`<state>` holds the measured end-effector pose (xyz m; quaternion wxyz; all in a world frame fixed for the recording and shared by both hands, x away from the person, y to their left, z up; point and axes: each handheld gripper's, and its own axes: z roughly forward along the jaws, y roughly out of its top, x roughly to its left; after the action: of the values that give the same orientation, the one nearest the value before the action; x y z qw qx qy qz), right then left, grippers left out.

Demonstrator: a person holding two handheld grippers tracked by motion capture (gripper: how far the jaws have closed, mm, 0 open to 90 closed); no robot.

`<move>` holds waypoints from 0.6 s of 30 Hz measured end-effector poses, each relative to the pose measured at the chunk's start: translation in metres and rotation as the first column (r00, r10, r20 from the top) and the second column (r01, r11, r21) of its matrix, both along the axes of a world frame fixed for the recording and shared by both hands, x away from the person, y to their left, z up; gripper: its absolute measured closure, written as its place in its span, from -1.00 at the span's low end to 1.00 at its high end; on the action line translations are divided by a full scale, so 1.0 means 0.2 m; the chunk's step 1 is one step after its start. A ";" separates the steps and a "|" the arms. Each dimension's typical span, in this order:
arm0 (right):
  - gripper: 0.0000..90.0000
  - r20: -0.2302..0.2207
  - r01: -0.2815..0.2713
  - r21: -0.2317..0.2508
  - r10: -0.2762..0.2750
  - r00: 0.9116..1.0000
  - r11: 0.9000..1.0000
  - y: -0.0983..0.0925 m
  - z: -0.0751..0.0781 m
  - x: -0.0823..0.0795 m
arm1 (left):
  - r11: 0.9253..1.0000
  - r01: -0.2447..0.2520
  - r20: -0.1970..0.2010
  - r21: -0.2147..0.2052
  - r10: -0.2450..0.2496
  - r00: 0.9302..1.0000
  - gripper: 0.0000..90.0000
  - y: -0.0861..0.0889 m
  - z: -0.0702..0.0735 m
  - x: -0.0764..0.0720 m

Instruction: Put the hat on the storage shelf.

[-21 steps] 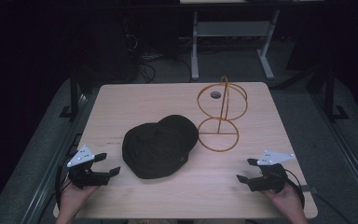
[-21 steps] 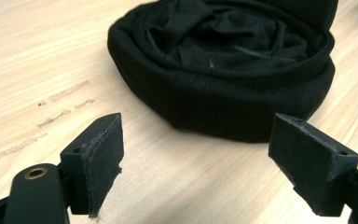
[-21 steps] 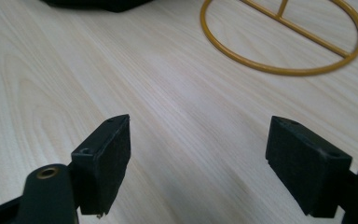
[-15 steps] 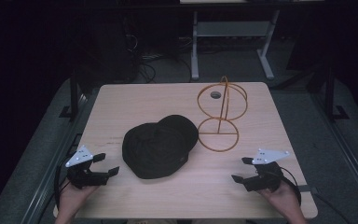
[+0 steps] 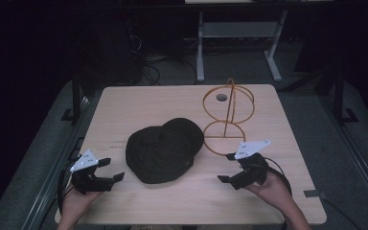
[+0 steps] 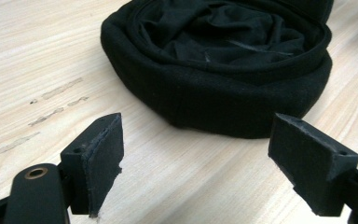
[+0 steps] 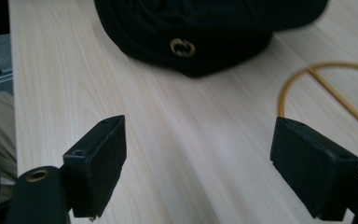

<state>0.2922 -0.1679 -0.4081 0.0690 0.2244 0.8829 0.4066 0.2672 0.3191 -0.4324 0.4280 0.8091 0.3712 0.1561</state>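
Since the earlier frames the right gripper (image 5: 229,167) has slid inward across the table (image 5: 134,103) toward the black cap (image 5: 164,149), while the left gripper (image 5: 111,169) has kept its place near the front left corner. Both grippers have their jaws spread wide with nothing between them, each aimed at the cap from its own side. It lies upside down at the table's middle, just beside the base ring of an orange wire stand (image 5: 227,112).

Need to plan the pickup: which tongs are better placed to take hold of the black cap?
Probably the left tongs: open, level with the cap, its thick rim straight ahead between the jaws. The right tongs, also open, sit nearer the wire stand.
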 end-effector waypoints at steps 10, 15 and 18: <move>-0.58 0.015 -0.102 -0.041 0.103 0.995 0.994 0.23 0.07 0.09 | 1.000 0.002 -0.005 -0.005 -0.002 1.000 -0.61 0.01 -0.01 0.01; -0.55 0.024 -0.148 -0.057 0.149 0.989 0.987 0.36 0.09 0.13 | 1.000 -0.005 -0.006 -0.010 0.005 1.000 -0.60 0.03 -0.01 0.01; -0.52 0.024 -0.179 -0.069 0.181 0.983 0.982 0.45 0.10 0.16 | 1.000 -0.004 -0.004 -0.009 0.004 1.000 -0.60 0.03 -0.01 0.01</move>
<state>0.3242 -0.0782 -0.3874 0.0528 0.1353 0.9114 0.3849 0.2695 0.3247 -0.4350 0.4307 0.8066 0.3745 0.1538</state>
